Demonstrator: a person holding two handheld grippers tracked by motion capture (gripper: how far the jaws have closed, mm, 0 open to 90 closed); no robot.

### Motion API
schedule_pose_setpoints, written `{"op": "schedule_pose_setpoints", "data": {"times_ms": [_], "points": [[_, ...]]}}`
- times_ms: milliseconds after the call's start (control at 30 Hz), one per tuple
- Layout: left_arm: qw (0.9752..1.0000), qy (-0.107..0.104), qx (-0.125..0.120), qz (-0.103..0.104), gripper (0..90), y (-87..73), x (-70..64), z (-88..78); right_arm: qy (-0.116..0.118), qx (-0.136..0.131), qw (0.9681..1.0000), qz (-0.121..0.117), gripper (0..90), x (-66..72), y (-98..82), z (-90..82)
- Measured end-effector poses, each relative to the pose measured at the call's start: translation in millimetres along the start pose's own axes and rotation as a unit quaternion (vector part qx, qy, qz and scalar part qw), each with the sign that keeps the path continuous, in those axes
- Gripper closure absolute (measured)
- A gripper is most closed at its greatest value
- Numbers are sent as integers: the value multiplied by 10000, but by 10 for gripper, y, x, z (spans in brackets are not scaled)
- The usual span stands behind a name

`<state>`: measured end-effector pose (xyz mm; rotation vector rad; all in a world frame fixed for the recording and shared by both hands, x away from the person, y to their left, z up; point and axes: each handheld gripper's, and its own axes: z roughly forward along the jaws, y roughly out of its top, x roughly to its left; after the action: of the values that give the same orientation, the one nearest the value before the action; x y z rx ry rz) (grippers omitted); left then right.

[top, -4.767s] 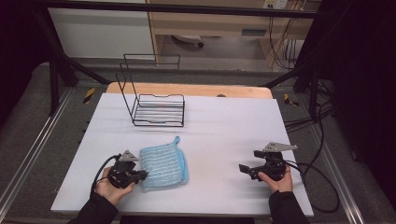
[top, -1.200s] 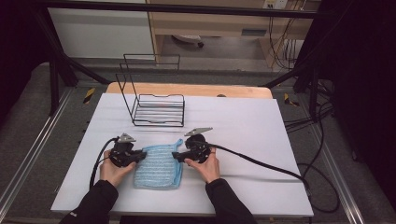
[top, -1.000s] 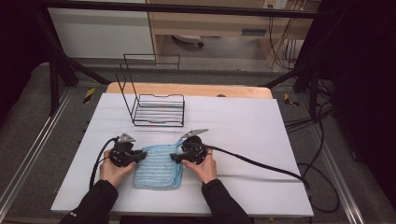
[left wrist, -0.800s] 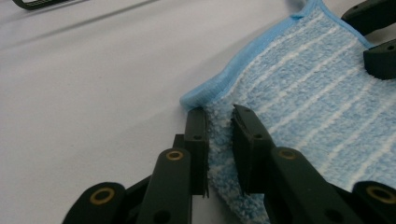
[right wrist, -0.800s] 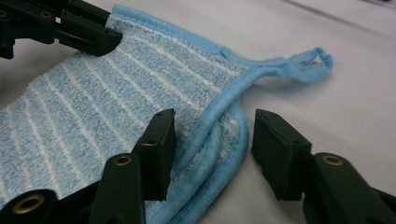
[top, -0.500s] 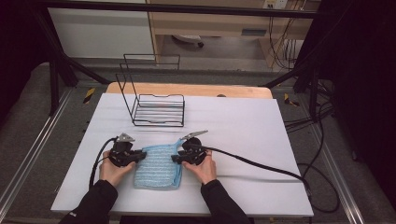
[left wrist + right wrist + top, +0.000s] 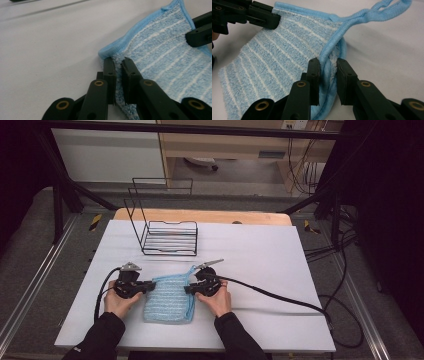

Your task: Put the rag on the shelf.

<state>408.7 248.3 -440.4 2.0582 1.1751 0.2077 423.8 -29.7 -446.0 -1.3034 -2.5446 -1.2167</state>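
A blue cloth with white stripes (image 7: pixel 169 300) lies flat near the table's front edge. My left gripper (image 7: pixel 150 286) is at its left edge; in the left gripper view (image 7: pixel 118 65) the jaws have just been closing and now pinch the cloth (image 7: pixel 162 57) near its corner. My right gripper (image 7: pixel 189 290) is at the cloth's right edge. In the right gripper view (image 7: pixel 328 66) its jaws have just been closing, and the thick blue hem of the cloth (image 7: pixel 274 62) is squeezed between them. The cloth's hanging loop (image 7: pixel 382 10) trails off past that corner.
A black wire rack (image 7: pixel 167 237) stands behind the cloth toward the back left of the white table (image 7: pixel 260 250). The right gripper's cable (image 7: pixel 280 296) runs right across the table. A wooden board (image 7: pixel 200 216) borders the far edge.
The right hand has come from the table's right side to the cloth's right edge. Over the last second both hands stay put, and the right jaws have narrowed onto the hem.
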Motion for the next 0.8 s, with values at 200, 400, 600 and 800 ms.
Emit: {"op": "schedule_pose_setpoints", "data": {"times_ms": [200, 400, 600, 800], "points": [[9997, -162, -182, -44, 841, 6, 9, -87, 30, 2, 10000, 3, 763, 19, 0, -29], [9990, -235, -368, -54, 845, 21, -17, -182, 46, -145, 9998, -105, 765, 72, -3, -106], [9976, -308, -627, -13, 848, 54, -64, -311, 92, -376, 9989, -256, 768, 122, 8, -204], [9958, -298, -861, 85, 849, 88, -126, -438, 76, -662, 9971, -379, 770, 166, 30, -305]]}}
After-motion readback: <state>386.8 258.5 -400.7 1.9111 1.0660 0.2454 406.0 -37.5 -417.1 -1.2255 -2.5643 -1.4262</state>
